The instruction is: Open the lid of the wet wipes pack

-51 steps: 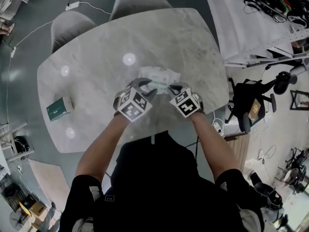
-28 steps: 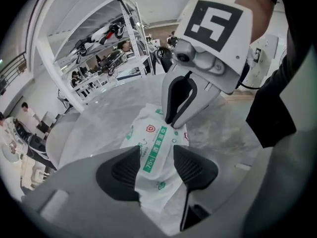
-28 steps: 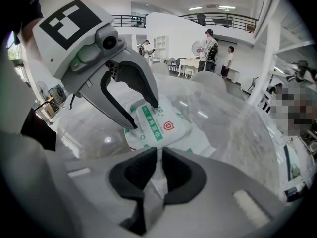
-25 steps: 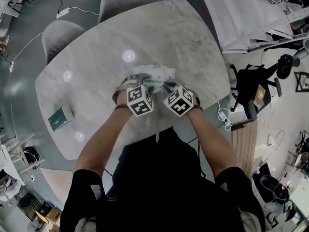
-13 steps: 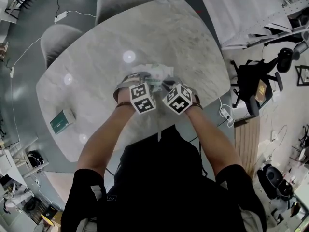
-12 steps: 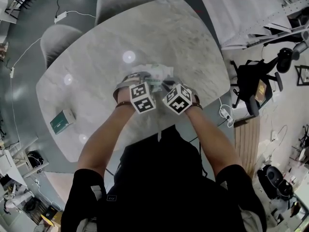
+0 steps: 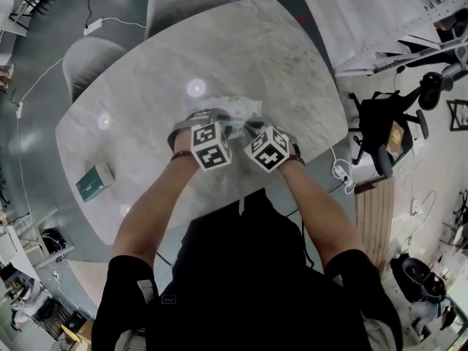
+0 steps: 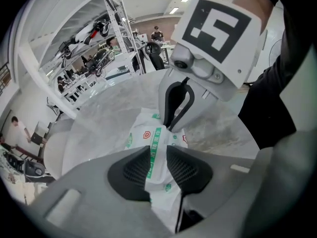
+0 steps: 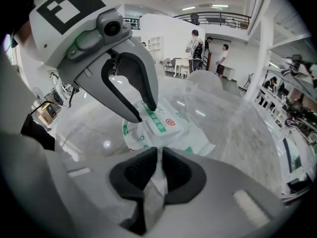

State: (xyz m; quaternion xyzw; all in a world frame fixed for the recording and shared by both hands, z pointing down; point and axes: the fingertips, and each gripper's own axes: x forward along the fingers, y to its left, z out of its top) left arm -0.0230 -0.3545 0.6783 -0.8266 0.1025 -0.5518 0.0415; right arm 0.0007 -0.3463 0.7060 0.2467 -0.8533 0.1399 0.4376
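Wet wipes pack (image 7: 238, 109) is lying on the marble tabletop (image 7: 146, 86), straight ahead of the person and just beyond both marker cubes. Its long axis is running roughly side to side across the person's front, so each hand is taking one end. I cannot tell whether it is resting flat or riding slightly lifted.

Left tongs (image 8: 157, 158) have just been closing. White wrapper with a green stripe is sitting between the pads, which are pressing on it. From the right gripper view, those tips are biting at the near edge of the raised lid (image 9: 159, 122).

Right tongs (image 9: 159, 163) are clenching a crumpled fold of wrapper at the pack's other end, seemingly anchoring it.

Judging the step: the lid is looking unopened, with the grip just being taken. The left hand is nearer the lid, and the flap is lying directly under its tips. The peel is likely turning on pulling up and away from the right hand's hold.

A green box (image 7: 93, 182) is sitting well apart to the left.
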